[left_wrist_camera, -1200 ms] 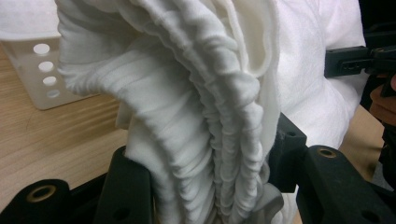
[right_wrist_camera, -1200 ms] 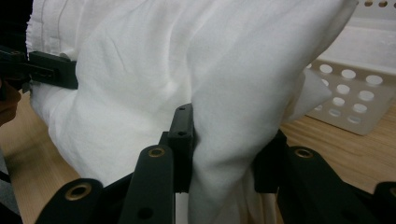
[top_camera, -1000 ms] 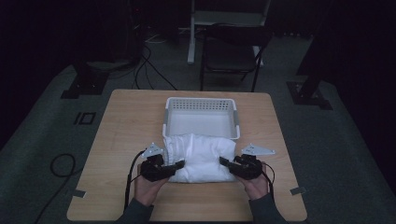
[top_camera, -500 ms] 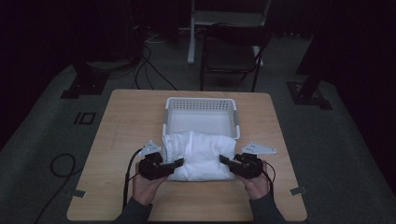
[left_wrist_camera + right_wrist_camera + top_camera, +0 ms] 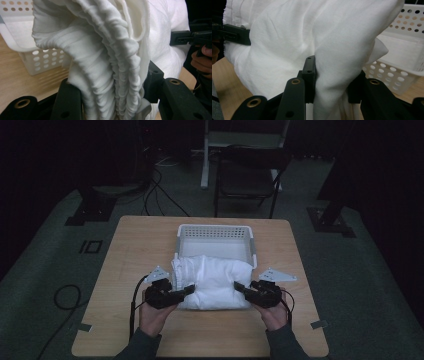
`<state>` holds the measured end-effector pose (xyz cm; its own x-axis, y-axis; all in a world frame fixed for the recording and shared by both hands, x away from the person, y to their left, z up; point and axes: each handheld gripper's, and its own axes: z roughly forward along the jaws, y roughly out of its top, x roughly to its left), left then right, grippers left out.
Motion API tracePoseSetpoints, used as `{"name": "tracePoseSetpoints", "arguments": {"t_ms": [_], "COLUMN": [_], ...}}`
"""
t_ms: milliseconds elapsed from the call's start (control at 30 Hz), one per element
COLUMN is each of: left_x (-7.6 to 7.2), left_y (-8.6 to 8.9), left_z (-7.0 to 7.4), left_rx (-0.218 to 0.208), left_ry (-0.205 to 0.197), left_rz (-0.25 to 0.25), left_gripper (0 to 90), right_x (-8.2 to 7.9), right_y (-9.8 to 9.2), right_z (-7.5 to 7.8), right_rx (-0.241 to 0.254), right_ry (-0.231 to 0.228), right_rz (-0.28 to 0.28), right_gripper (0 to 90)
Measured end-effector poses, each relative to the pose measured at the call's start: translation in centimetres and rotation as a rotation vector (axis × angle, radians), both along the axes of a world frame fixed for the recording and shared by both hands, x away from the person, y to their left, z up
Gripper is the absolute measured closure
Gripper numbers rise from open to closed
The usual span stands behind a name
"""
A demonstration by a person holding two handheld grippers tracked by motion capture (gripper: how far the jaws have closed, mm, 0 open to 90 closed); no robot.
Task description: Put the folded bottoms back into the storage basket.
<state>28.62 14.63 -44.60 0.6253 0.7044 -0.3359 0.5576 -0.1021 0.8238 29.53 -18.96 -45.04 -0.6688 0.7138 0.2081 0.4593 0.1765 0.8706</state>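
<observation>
Behind the clamped garment, white basket

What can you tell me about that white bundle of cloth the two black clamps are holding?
The white cloth looks like soft cotton, folded into a thick, puffy bundle. One side shows a gathered, ribbed edge. It sits on the wooden table, its far edge against the white perforated basket. The left gripper and right gripper each pinch a bunched end between shut jaws.

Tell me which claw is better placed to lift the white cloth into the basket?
Neither alone, probably: left claw and right claw each pinch one end of the white cloth, before the basket.
</observation>
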Motion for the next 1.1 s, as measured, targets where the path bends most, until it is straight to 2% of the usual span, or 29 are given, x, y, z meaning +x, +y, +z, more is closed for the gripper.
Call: {"name": "tracePoseSetpoints", "arguments": {"t_ms": [600,1100], "left_x": [0.8,2.1], "left_y": [0.4,0.0], "left_z": [1.9,3.0], "left_rx": [-0.025,-0.022], "left_ry": [-0.031,-0.047], "left_rz": [0.013,0.016], "left_gripper": [54.1,54.2], "right_x": [0.6,1.1], "right_y": [0.5,0.4], "right_z": [2.3,3.7], "right_rx": [-0.002,-0.011], "right_ry": [-0.048,-0.074], "right_rz": [-0.013,-0.035], "right_gripper": [67.3,67.4]}}
